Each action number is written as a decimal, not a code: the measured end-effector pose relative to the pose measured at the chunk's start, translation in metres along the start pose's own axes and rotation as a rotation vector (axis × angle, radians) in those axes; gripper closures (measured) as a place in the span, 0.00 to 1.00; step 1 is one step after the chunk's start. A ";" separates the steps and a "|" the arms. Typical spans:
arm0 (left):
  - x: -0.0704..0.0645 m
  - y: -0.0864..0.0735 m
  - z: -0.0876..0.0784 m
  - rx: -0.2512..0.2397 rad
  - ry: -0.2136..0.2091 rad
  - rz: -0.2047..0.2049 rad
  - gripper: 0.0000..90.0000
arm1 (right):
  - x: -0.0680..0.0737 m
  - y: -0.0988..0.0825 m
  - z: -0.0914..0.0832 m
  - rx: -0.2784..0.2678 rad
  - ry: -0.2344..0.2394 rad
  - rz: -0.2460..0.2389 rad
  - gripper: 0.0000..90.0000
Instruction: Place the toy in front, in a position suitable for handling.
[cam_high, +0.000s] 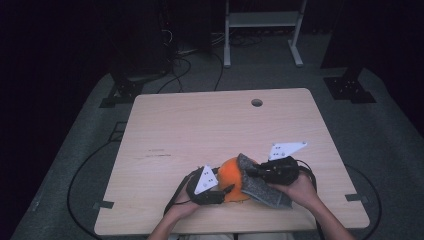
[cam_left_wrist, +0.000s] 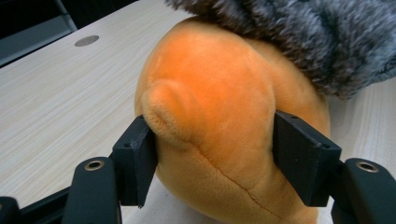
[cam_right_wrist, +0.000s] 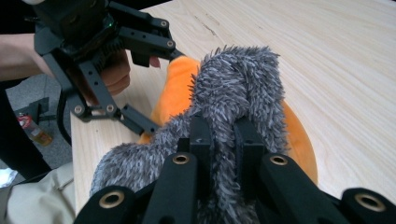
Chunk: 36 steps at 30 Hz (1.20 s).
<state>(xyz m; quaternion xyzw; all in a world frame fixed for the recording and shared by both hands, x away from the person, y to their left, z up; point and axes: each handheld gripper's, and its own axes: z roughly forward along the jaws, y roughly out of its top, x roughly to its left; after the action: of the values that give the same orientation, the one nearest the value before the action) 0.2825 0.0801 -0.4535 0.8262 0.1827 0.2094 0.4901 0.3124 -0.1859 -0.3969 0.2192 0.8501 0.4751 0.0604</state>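
An orange plush toy (cam_high: 231, 176) lies near the table's front edge, with a grey furry cloth (cam_high: 260, 187) draped over its right side. My left gripper (cam_high: 225, 191) is shut on the plush from the left. In the left gripper view its pads (cam_left_wrist: 140, 154) press into both sides of the orange body (cam_left_wrist: 219, 107), under the grey fur (cam_left_wrist: 317, 32). My right gripper (cam_high: 250, 171) is shut on the cloth. In the right gripper view its jaws pinch a ridge of grey fur (cam_right_wrist: 243, 79) above the plush (cam_right_wrist: 175, 91), and the left gripper (cam_right_wrist: 152, 91) shows beyond.
The light wooden table (cam_high: 200, 125) has a round cable hole (cam_high: 256, 102) near its far edge. Both hands sit close to the front edge. Cables run over the grey floor around the table, and a white metal stand (cam_high: 262, 20) is behind it.
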 end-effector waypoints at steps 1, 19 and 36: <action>0.000 0.000 0.000 -0.002 0.001 0.003 0.38 | 0.001 0.003 0.002 0.001 0.001 -0.003 0.89; -0.002 0.005 -0.006 -0.037 -0.020 0.012 0.24 | -0.008 0.019 0.009 0.040 -0.018 -0.033 0.90; -0.028 0.016 -0.001 0.031 0.070 0.234 0.46 | 0.008 0.039 0.012 0.071 0.003 -0.141 0.90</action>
<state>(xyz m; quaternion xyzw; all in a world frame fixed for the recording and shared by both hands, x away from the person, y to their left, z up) 0.2596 0.0593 -0.4432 0.8415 0.1054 0.2911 0.4428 0.3212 -0.1557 -0.3696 0.1601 0.8798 0.4395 0.0845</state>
